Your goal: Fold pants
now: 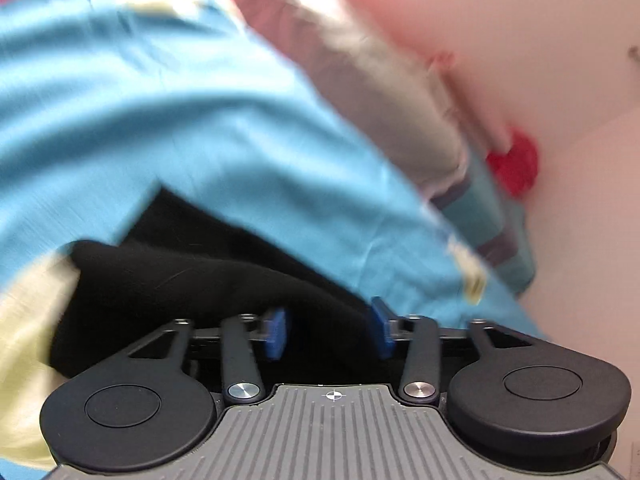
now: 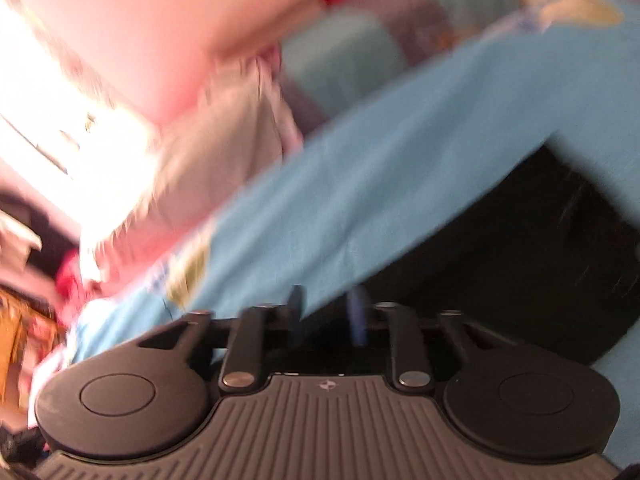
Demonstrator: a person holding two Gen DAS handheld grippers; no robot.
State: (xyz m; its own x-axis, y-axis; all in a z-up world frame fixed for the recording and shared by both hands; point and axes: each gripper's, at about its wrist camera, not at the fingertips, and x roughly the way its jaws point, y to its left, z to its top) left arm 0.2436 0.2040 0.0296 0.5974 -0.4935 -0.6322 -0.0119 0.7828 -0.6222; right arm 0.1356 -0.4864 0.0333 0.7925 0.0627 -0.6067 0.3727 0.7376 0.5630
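The black pants (image 1: 192, 280) lie on a light blue bed sheet (image 1: 160, 120). In the left wrist view my left gripper (image 1: 330, 332) has its blue pads (image 1: 276, 334) apart, with black cloth bulging between them; whether they pinch it is unclear. In the right wrist view the pants (image 2: 520, 260) lie to the right and run under my right gripper (image 2: 330, 316). Its pads (image 2: 358, 314) stand a little apart with dark cloth between them. Both views are blurred by motion.
A grey and pink pillow (image 1: 380, 92) lies beyond the sheet, with a red thing (image 1: 514, 166) beside it and a pale wall (image 1: 580, 240) at right. A pale yellow patch (image 1: 28, 340) shows at left. The right view shows a bright window (image 2: 72, 128).
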